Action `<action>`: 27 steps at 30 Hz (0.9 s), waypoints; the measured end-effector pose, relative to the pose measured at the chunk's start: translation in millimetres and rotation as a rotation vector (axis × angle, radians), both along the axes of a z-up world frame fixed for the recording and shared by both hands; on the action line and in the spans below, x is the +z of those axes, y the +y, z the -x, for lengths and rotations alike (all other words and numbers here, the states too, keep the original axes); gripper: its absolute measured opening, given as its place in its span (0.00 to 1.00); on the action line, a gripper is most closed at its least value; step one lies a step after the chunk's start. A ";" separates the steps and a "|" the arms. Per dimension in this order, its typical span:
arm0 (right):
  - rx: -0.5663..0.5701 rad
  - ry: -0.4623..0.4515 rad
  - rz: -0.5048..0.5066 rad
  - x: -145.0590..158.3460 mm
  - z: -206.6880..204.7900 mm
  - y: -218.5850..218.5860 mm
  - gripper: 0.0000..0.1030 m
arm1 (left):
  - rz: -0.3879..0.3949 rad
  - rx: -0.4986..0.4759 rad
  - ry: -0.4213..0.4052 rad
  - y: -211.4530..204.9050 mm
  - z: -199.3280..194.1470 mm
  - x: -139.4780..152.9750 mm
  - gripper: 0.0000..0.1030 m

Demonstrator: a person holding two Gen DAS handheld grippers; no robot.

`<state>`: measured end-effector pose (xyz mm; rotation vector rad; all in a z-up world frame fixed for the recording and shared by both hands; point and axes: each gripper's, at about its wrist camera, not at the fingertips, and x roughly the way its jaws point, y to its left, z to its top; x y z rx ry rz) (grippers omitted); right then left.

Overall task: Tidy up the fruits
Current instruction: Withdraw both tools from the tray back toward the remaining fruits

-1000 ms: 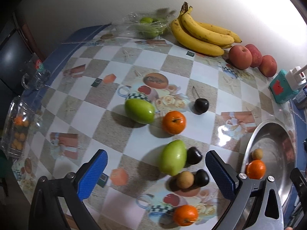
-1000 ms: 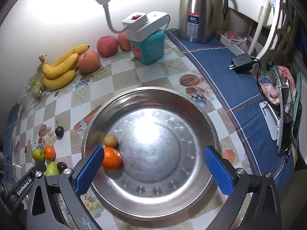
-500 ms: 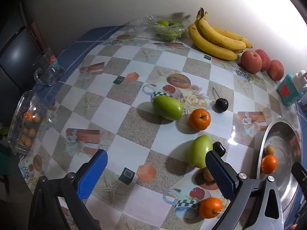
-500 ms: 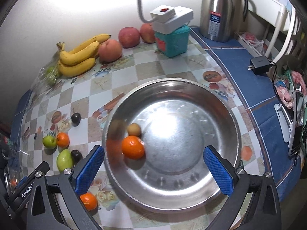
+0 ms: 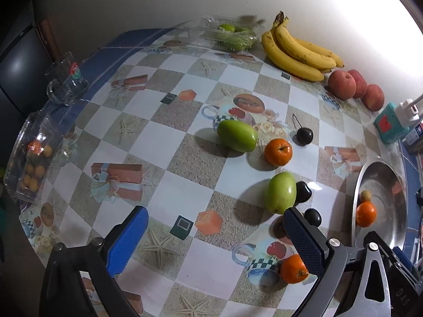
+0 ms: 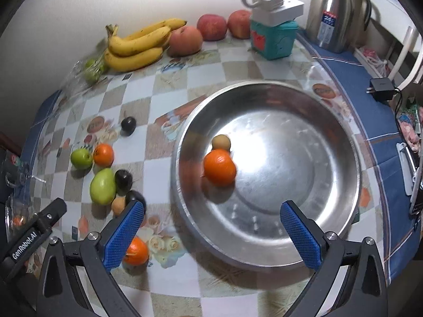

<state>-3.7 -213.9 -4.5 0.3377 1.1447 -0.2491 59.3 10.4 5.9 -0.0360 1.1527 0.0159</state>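
Steel flask point(image 6: 333, 13), teal box point(image 6: 272, 38), charger point(image 6: 381, 89)

Tabletop point(image 6: 201, 84) with checkered printed cover
Bananas point(image 6: 134, 45), apples point(image 6: 211, 26), a steel basin point(image 6: 343, 185), loose green mangoes point(image 5: 238, 135), oranges point(image 5: 278, 151) and dark plums point(image 5: 304, 136) lie on it.

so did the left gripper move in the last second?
Yes. The left gripper has swung toward its own left: the green mangoes, once centred between its fingers, now sit by the right finger, and the metal bowl is nearer the frame edge.
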 end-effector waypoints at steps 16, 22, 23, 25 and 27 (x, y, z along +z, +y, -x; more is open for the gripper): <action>0.032 -0.043 -0.004 11.1 -2.0 30.6 1.00 | 0.047 -0.015 0.026 17.0 -6.2 -3.1 1.00; 0.056 -0.040 -0.030 5.6 -4.7 48.5 1.00 | 0.084 0.002 0.062 26.0 -8.8 -12.3 1.00; 0.059 -0.033 -0.032 3.7 -5.4 50.6 1.00 | 0.082 0.007 0.074 27.1 -9.5 -15.6 1.00; 0.061 -0.019 -0.037 -0.1 -5.8 53.8 0.99 | 0.088 0.018 0.103 29.6 -10.8 -22.2 1.00; 0.070 -0.008 -0.043 -2.9 -5.6 57.2 0.99 | 0.094 0.028 0.118 31.6 -10.9 -26.0 1.00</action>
